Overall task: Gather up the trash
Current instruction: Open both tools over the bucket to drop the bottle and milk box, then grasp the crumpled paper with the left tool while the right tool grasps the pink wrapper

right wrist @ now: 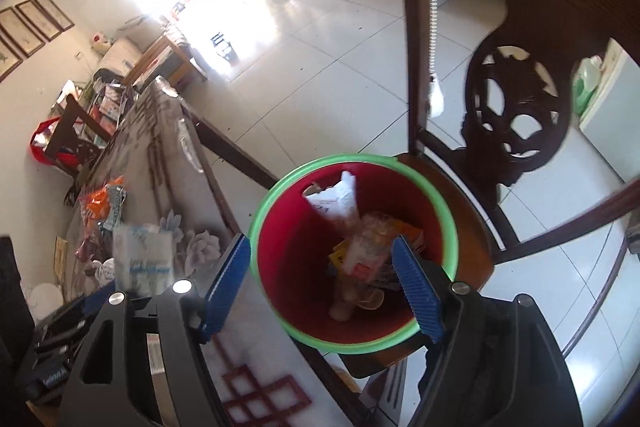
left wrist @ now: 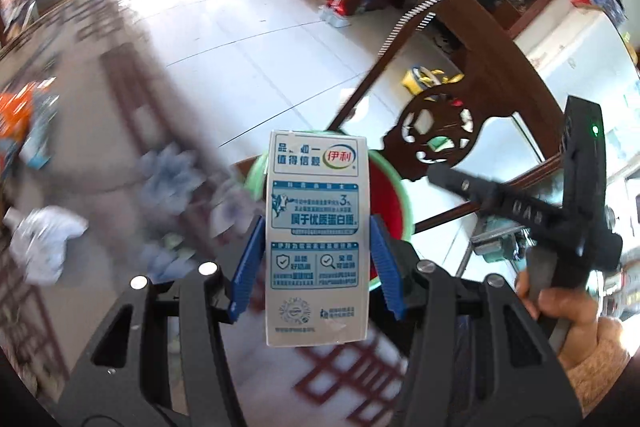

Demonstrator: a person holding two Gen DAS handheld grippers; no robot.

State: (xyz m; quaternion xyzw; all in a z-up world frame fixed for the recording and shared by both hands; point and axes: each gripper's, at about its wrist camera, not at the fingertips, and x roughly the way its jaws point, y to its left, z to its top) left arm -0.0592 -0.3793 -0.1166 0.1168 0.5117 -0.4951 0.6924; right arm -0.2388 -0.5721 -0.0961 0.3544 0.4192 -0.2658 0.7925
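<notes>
Just ahead of and below the left gripper (left wrist: pixel 316 259), clamped on an upright milk carton (left wrist: pixel 318 235), sits the red bin (right wrist: pixel 352 255), while the right gripper (right wrist: pixel 326 283) hangs wide open and empty directly over it

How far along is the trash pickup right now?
Partly done. The red bin on the chair seat already holds wrappers and a white carton. In hand: the left gripper is shut on a milk carton, carried near the bin. The right gripper is open and empty above the bin. Left: packets and crumpled paper on the table.
</notes>
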